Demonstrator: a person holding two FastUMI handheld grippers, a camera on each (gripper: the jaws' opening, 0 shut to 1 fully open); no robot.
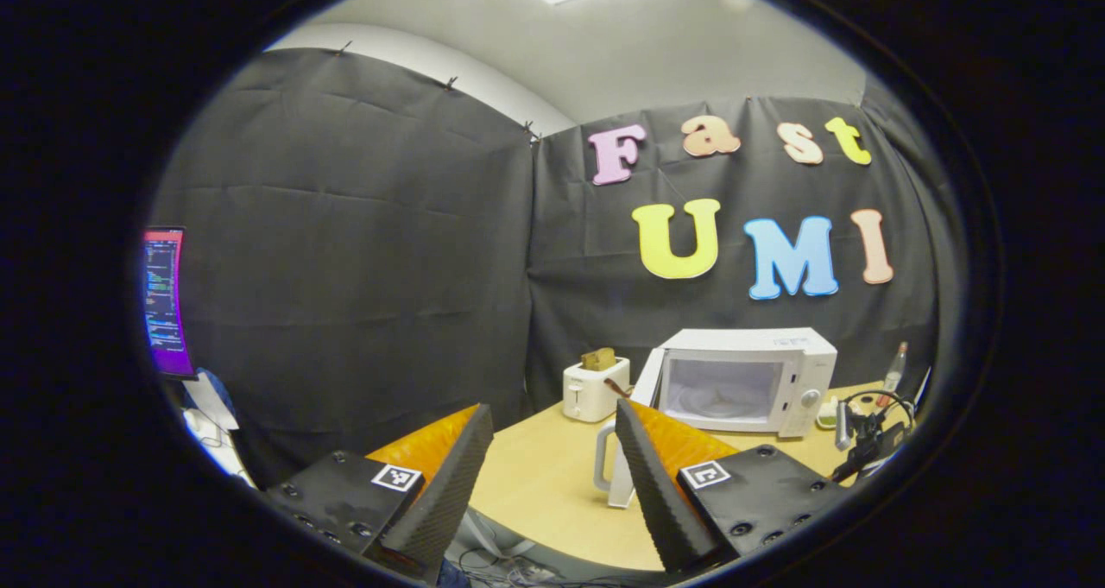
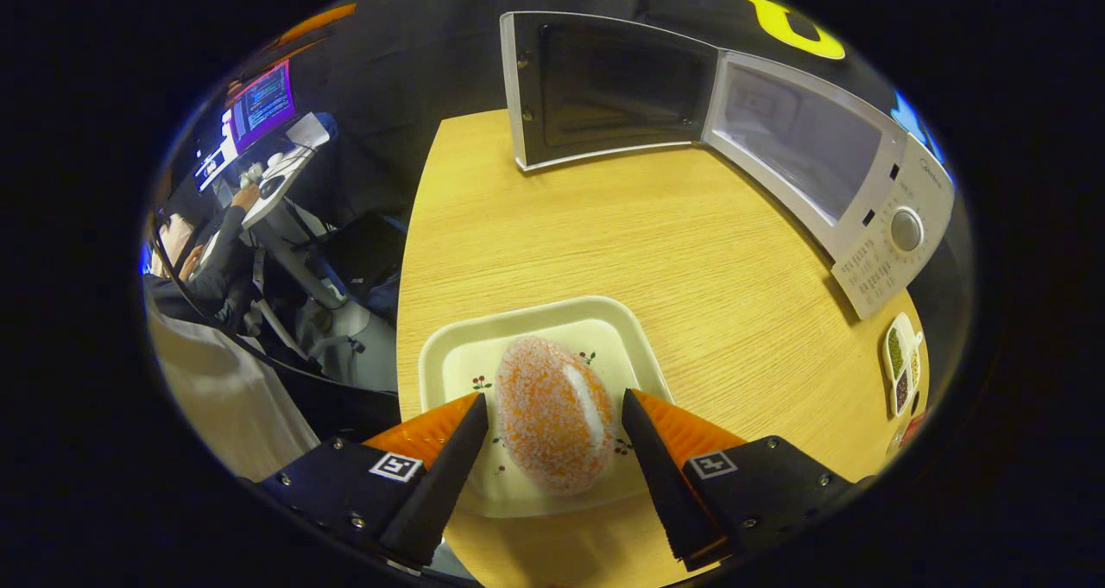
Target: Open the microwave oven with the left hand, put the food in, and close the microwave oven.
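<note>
One round-edged wood-grain table [image 2: 691,251], one boxy white microwave [image 1: 747,381] at its far side with door [image 2: 604,87] swung open, one square cream plate [image 2: 535,333] near, one grainy orange-white bun [image 2: 552,411] on it, right gripper [image 2: 552,437] jaws wide astride the bun, not touching, left gripper [image 1: 552,458] jaws wide, holding nothing, one white toaster [image 1: 594,388] left of the microwave.

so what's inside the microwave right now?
The microwave door stands open. In the left gripper view the cavity holds just a pale round turntable, no food on it. The pastry sits on its plate outside. Cavity corners are too small to check.
</note>
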